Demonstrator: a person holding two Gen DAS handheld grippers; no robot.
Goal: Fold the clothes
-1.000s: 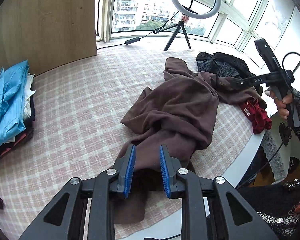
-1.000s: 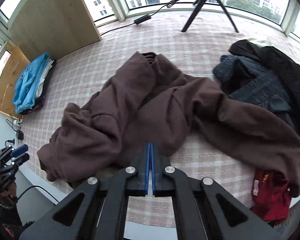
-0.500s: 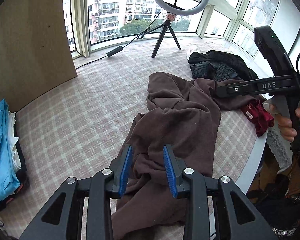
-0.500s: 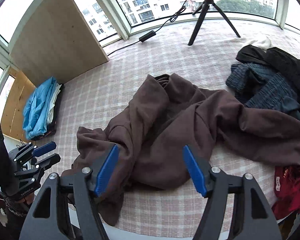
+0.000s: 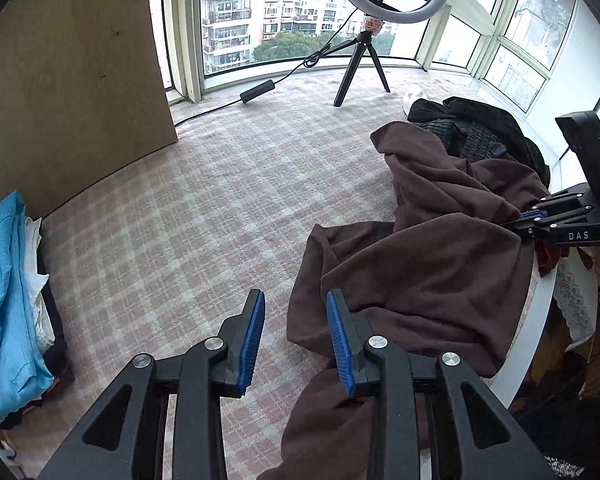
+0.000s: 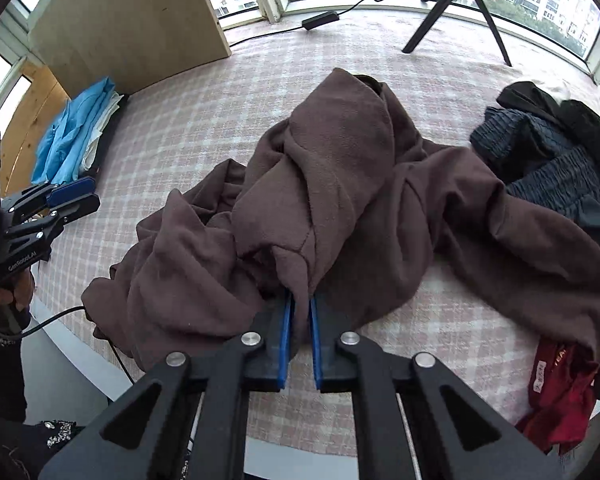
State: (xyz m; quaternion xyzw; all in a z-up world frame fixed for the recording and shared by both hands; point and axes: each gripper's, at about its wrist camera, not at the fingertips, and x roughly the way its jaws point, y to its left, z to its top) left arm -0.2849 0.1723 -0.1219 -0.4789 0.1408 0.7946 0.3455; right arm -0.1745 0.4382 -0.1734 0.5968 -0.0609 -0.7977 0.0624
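Right fingers (image 6: 299, 312) pinch the brown garment (image 6: 340, 184); left fingers (image 5: 294, 320) gape wide beside it.

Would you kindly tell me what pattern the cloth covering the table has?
The table covering is a pink-and-cream plaid check, clearest in the left wrist view.
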